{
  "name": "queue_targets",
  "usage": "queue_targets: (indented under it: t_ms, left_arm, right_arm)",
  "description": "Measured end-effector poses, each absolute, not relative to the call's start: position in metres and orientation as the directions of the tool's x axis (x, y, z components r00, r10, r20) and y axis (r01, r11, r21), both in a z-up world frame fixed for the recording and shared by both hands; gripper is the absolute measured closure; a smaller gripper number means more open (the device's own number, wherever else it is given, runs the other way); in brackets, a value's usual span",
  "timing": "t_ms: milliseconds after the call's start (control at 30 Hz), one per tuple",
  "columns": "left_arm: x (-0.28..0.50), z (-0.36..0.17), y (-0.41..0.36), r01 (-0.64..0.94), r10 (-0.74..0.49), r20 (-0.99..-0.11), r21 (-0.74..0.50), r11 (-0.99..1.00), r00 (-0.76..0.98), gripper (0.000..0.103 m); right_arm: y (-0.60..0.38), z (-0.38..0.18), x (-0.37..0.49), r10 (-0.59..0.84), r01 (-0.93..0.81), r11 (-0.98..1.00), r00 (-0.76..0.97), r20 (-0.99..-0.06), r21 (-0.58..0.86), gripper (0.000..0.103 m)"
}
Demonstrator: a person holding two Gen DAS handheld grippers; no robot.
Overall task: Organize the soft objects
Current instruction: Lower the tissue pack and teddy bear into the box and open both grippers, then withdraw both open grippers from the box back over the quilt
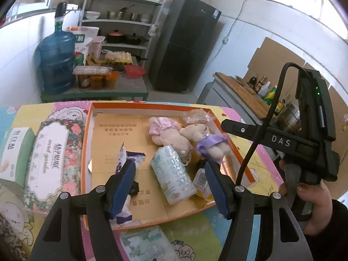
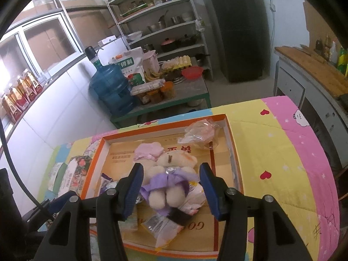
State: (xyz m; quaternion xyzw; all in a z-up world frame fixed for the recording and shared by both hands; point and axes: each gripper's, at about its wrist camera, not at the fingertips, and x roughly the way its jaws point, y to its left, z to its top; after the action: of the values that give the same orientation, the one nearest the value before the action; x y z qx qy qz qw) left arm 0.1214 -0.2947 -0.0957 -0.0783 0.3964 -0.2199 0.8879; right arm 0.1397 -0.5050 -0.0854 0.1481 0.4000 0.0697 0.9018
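Nearest the left wrist camera, the left gripper (image 1: pixel 170 182) hangs with its blue pads spread wide and nothing between them, low over the near half of the orange-rimmed box (image 1: pixel 87 134). A tissue pack (image 1: pixel 171 174) in clear wrap lies at 12 o'clock just past those pads, and a purple-and-white wrapper (image 1: pixel 124 154) lies beside the left pad. The right gripper (image 2: pixel 171 187) is likewise spread; the plush bear in the purple dress (image 2: pixel 167 180) sits between its pads, though whether either pad touches it I cannot tell. Behind it, at 11 o'clock, lies a second plush toy in pink (image 2: pixel 148 152), touching the first, and at 1 o'clock in the far corner rests a crinkled clear bag (image 2: pixel 200 133). Several small packets (image 2: pixel 161 224) lie under and around the bear. Outside the box, at 9 o'clock on the cartoon-print cloth (image 2: pixel 282 152), 2 tissue boxes (image 1: pixel 47 152) are still waiting. By my reading, the sorting is well along: most soft things already lie in the box, though loosely heaped, and the outside packs and some tidying remain.
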Motion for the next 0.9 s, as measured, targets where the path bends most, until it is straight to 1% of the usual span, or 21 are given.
queue_targets:
  t_ms: [667, 900]
  left_arm:
    - [0.087, -0.065, -0.234, 0.395, -0.514, -0.611, -0.331, 0.857, 0.602, 0.035]
    - [0.077, -0.057, -0.198, 0.390, -0.501, -0.606, -0.317, 0.865, 0.618, 0.035]
  right_arm:
    - [-0.455, -0.049, 0.091, 0.176, 0.033, 0.958, 0.718, -0.673, 0.286, 0.049]
    - [-0.424, -0.040, 0.077, 0.161, 0.039, 0.961, 0.725, -0.669, 0.274, 0.049]
